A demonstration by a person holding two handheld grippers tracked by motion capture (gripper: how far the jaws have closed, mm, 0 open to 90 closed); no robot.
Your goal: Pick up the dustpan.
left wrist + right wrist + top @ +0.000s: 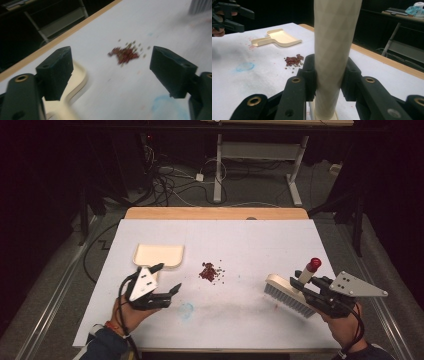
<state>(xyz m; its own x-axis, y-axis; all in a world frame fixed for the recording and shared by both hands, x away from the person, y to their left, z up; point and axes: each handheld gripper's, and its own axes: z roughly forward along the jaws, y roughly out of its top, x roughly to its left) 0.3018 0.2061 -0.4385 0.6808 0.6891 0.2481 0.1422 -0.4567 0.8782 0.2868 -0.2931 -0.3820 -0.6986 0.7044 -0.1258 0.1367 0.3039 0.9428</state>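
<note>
Sweeping, early stage: our right hand-held gripper clamps the brush handle, our left hand-held gripper gapes empty beside the dustpan; next we likely grasp the dustpan, crumbs lying mid-table.

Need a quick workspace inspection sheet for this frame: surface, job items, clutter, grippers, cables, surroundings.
Surface: white-covered table, faint blue smudge.
Job's things: cream plastic dustpan; cream hand brush with red-tipped handle; pile of small red crumbs.
Clutter: nothing seen.
Grippers: left gripper open, beside dustpan; right gripper shut on brush handle.
Cables: tangle on floor beyond table.
Surroundings: dark room, white desk frame.
</note>
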